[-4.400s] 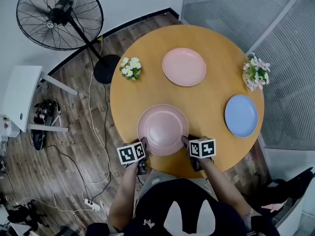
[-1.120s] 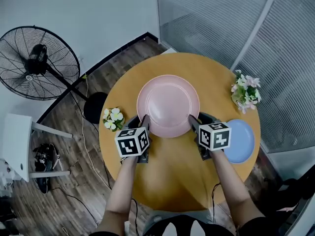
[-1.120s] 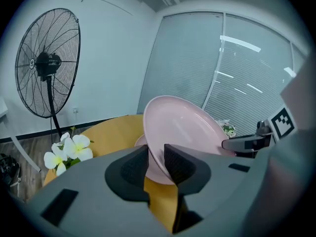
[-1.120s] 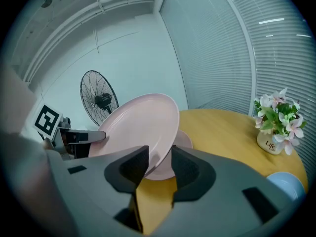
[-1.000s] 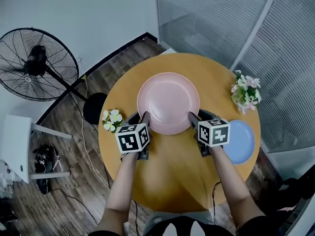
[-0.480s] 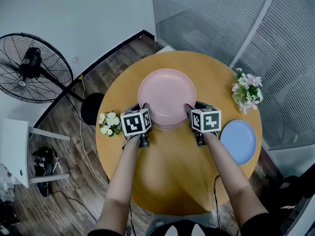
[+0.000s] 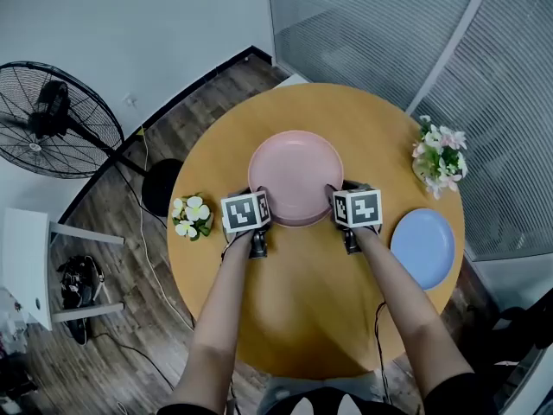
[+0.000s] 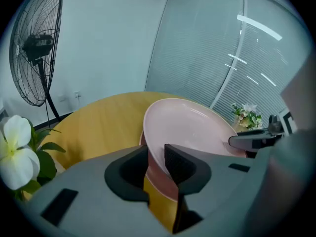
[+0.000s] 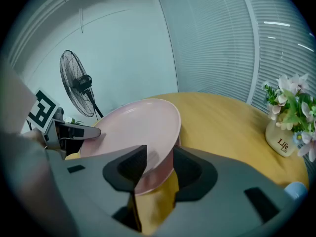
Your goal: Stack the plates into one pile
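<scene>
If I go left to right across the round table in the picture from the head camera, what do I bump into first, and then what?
White flowers → left gripper → pink plates → right gripper → blue plate. The vase of pink flowers sits above the blue plate, so I left it out.
</scene>
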### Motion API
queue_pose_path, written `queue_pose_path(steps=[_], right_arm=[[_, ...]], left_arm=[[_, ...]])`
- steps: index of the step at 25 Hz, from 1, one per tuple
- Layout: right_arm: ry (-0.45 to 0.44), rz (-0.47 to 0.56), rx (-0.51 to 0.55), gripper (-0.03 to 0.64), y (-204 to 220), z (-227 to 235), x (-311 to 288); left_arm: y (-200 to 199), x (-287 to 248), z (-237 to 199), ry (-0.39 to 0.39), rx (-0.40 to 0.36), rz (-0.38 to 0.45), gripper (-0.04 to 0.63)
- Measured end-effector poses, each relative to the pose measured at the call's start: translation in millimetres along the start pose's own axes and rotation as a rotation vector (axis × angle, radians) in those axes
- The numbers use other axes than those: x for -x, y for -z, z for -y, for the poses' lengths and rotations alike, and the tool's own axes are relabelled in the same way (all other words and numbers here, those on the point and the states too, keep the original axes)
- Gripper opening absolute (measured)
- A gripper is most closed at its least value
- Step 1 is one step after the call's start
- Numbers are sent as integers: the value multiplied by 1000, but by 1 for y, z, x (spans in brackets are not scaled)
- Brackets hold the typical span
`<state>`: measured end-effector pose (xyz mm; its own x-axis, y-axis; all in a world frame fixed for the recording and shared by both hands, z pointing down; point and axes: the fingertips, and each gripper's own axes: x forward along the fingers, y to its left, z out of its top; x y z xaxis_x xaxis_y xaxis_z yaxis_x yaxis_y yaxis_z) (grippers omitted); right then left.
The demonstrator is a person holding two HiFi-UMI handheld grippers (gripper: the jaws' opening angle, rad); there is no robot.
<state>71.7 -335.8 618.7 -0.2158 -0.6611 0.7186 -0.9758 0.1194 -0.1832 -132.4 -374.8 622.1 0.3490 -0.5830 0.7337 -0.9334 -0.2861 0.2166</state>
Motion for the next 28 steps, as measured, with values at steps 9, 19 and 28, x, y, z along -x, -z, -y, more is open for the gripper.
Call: queue_pose_path(steps=[9,19,28], right_arm=[[31,-55,44,178,17,3,-15],[7,-116,123,256,39,-3,-23],[-4,-93,114,287,34,-11,-5]], left_arm=[[15,-11,-4,-19,-40,-54,104],[28,-13,-5,-32,-128,-63,178],[28,2,-5,-6,-70,-31,187]])
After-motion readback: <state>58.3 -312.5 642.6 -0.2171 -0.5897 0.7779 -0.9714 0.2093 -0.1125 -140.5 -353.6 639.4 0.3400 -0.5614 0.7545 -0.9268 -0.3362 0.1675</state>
